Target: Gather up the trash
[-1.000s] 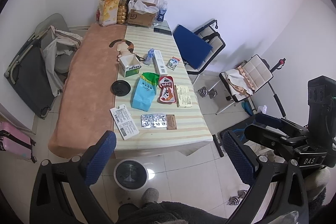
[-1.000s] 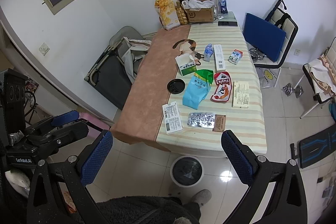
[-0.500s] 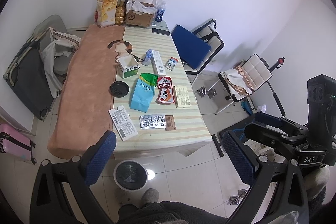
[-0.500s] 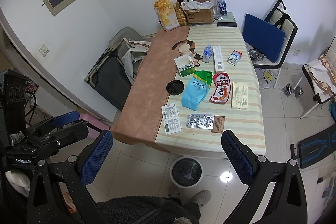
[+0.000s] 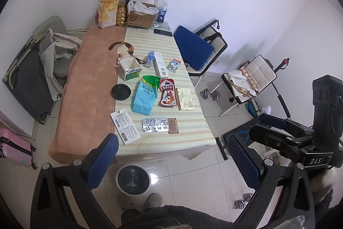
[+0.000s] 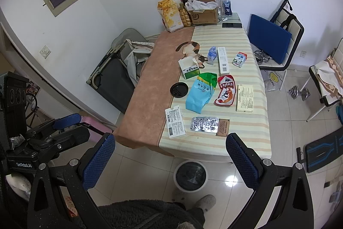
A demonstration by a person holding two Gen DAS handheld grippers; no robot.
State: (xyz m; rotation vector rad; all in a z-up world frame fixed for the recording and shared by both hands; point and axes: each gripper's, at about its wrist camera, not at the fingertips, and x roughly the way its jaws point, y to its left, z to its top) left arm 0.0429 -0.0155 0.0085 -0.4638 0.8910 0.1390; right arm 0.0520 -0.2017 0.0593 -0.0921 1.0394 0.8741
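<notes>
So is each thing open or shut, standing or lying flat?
Left gripper: open, empty.
Right gripper: open, empty.
Green box: upright, top flaps open.
Blue bag: lying flat, top open.
Pill sheet: lying flat.
Bin: on floor, lined, no lid.

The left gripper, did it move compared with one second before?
Yes. The left gripper pulled slightly back: the table looks smaller and farther.

Chair (image 5: 201,50): beside the table's right edge, blue cushion leaning on it.
Dumbbell (image 6: 299,92): on the tiled floor.
Pink suitcase (image 5: 15,152): on the floor, left.
Phone (image 5: 163,32): lies at the table's far end.
</notes>
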